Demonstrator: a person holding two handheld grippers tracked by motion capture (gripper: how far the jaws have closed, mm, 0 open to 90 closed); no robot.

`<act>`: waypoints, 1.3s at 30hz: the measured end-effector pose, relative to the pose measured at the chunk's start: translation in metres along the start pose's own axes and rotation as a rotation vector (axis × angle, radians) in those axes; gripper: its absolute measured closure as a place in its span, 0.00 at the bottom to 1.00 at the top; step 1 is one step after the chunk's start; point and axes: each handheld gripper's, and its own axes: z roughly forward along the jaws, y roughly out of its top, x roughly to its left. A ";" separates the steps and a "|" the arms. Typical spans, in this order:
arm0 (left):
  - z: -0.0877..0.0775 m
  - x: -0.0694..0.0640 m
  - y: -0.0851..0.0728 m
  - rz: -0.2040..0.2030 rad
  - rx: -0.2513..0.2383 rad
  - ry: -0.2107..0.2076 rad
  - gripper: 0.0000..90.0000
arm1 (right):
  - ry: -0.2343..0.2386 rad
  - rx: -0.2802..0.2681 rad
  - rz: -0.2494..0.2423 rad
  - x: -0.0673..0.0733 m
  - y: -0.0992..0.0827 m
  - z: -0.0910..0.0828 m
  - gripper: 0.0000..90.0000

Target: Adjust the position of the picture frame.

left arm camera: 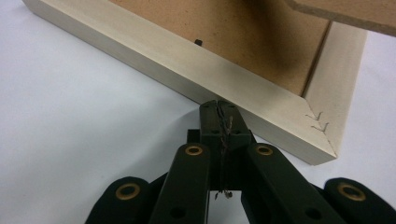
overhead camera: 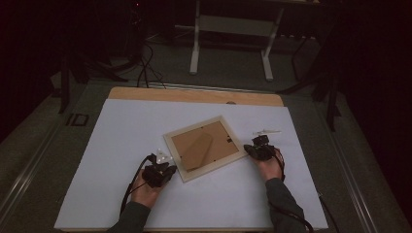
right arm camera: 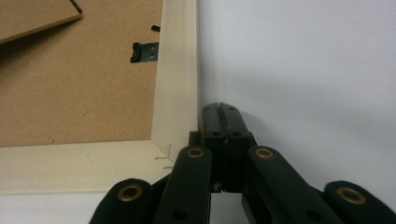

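At the near edge of the white table surface [overhead camera: 111, 145], two sleeved forearms enter from the bottom of the high view, each hand holding a black gripper. On the left, the left gripper [overhead camera: 158, 172] sits at the near-left side of the picture frame [overhead camera: 204, 146]; its own view shows both jaws pressed together with nothing between them, their tips [left arm camera: 219, 109] touching the frame's pale wooden outer edge [left arm camera: 154, 60] near a stapled corner. On the right, the right gripper [overhead camera: 260, 149] rests beside the frame's right corner; its jaws are likewise closed and empty, tips [right arm camera: 222, 112] just beside the frame's outer edge [right arm camera: 180, 84]. Between the two grippers, the picture frame lies face down and rotated on the table, brown backing board [overhead camera: 197, 141] upward, with a small black metal clip [right arm camera: 142, 51] on it. Farther back, a small pale item [overhead camera: 266, 131] lies on the white surface, too blurred to identify. Beyond it runs the wooden table edge [overhead camera: 194, 94], then a white metal stand [overhead camera: 233, 34] on the dark floor.
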 end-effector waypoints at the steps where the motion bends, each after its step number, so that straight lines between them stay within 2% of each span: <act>1: 0.000 0.000 0.000 -0.001 0.000 0.000 1.00 | 0.000 -0.001 0.000 0.000 -0.001 0.000 1.00; 20: 0.000 0.001 0.000 -0.010 -0.004 -0.005 1.00 | 0.017 -0.005 -0.003 0.002 -0.014 -0.012 1.00; 25: 0.000 0.000 0.000 -0.003 0.002 0.001 1.00 | 0.043 0.009 0.008 0.000 -0.017 -0.015 1.00; 28: 0.000 0.000 0.000 -0.007 0.001 0.001 1.00 | 0.041 0.019 0.009 0.001 -0.018 -0.017 1.00; 39: 0.001 0.002 0.002 -0.006 0.002 0.001 1.00 | 0.038 0.003 0.035 0.003 -0.025 -0.021 1.00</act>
